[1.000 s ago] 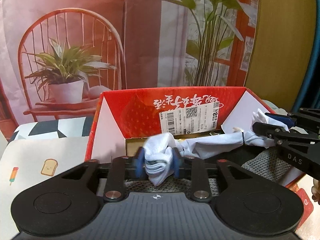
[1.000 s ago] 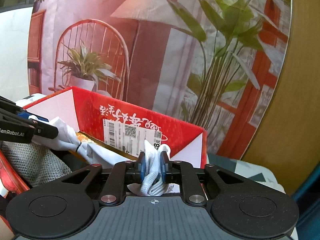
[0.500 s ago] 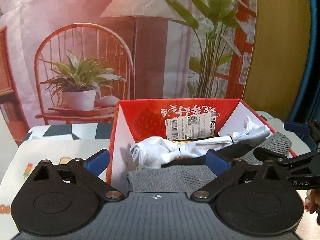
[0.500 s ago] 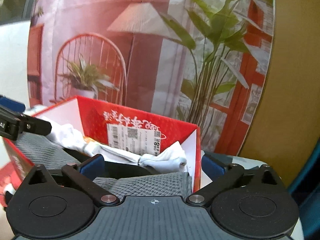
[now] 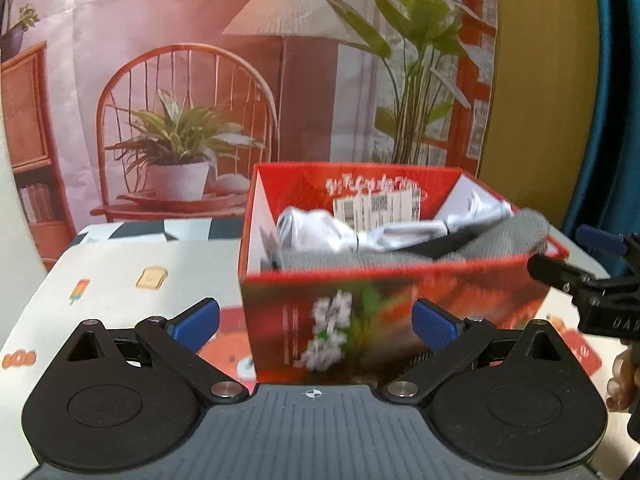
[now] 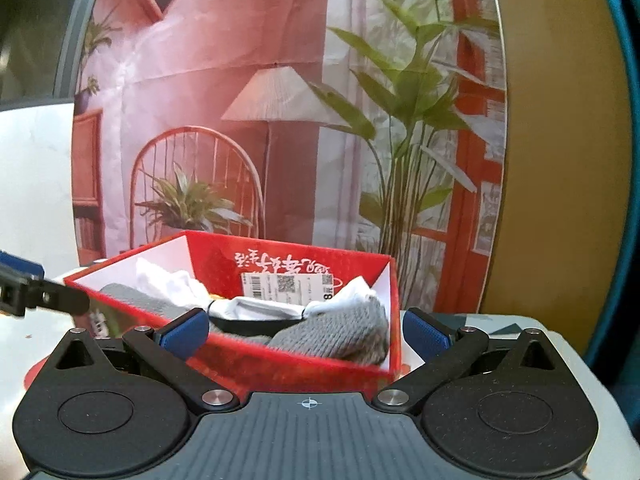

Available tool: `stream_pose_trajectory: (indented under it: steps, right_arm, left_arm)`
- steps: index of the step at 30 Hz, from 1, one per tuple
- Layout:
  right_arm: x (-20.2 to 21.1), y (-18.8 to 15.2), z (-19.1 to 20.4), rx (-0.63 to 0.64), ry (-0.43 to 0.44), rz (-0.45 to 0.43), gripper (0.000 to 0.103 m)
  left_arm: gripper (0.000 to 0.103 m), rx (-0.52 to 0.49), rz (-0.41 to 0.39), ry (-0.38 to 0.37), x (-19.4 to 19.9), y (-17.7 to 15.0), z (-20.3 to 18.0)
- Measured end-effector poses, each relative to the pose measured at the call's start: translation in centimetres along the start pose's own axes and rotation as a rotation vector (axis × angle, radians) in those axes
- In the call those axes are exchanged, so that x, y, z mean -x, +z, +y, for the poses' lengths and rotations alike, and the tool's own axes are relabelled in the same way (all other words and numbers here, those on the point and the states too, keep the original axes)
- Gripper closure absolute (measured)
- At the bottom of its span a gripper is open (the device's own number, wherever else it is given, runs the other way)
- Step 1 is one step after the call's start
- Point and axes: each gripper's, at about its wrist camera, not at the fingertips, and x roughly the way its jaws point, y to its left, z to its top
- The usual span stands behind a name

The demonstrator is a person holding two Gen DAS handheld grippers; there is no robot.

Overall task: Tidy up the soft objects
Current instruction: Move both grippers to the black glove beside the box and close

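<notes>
A red cardboard box [image 5: 392, 300] of white and grey knitted cloths [image 6: 344, 332] sits at twelve o'clock on the cartoon-printed worktop [image 5: 120, 272], before a pink printed room backdrop [image 5: 180, 60]; the left claw [image 5: 316, 320] and right claw [image 6: 304, 330] gape fully, empty.

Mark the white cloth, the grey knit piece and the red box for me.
white cloth [image 5: 316, 228], left wrist view, on its bunched left end.
grey knit piece [image 6: 340, 332], right wrist view, on its rounded knit end.
red box [image 5: 460, 292], left wrist view, on its near outer wall.

One box [image 5: 400, 292], two tongs [image 5: 316, 322] [image 6: 306, 334]
</notes>
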Motion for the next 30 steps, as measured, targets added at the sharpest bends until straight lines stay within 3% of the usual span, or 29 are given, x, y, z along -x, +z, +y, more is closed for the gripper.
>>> stream_pose_trajectory:
  steps: [4, 19, 30]
  right_arm:
    - [0.6, -1.5, 0.1, -0.028, 0.0, 0.011, 0.0]
    - [-1.8, -5.8, 2.0, -0.075, 0.078, 0.203, 0.001]
    - [-3.7, -6.9, 2.3, -0.113, 0.095, 0.287, 0.015]
  left_arm:
    - [0.0, 0.011, 0.031, -0.002, 0.0, -1.7, 0.2]
    - [0.005, 0.09, 0.132, -0.022, -2.8, -5.3, 1.5]
    - [0.016, 0.112, 0.175, -0.064, -4.6, -5.9, 1.4]
